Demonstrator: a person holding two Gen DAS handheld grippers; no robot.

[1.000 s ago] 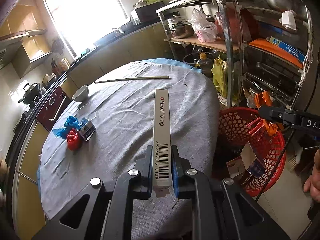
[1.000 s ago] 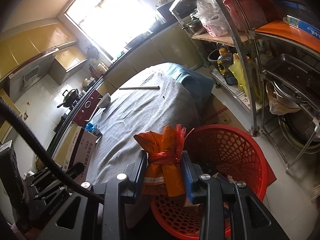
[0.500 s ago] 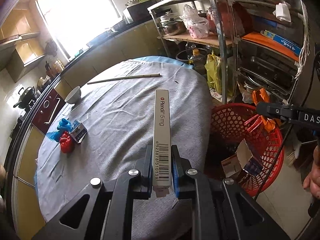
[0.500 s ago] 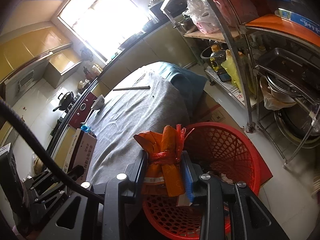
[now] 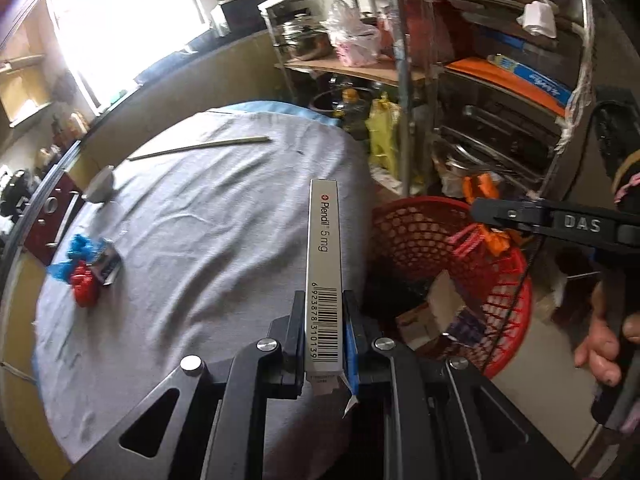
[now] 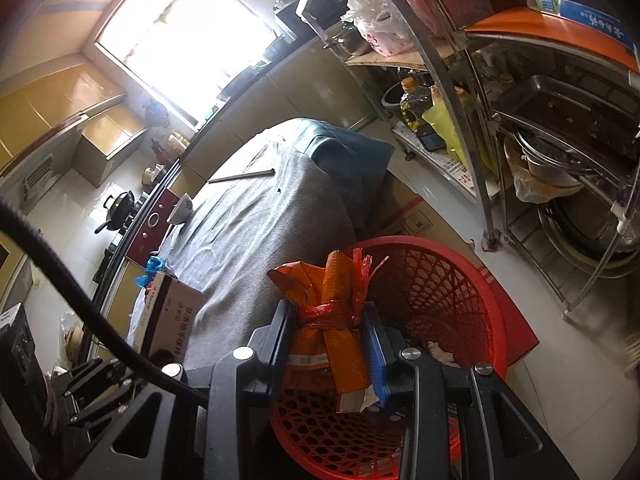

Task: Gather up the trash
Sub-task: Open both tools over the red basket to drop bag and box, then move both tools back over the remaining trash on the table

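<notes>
Left gripper clamps a Plendil box above the grey-clothed table; right gripper pinches an orange wrapper bundle over the red basket

Left wrist view above the table, right wrist view over the basket, both share each

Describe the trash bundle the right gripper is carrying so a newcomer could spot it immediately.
Find the red mesh basket on the floor beside the grey-clothed table. Directly above its near rim, the right gripper is shut on an orange wrapper bundle. It is the only piece tied round the middle with a red plastic strip; the left gripper's item is a flat white Plendil box.
</notes>
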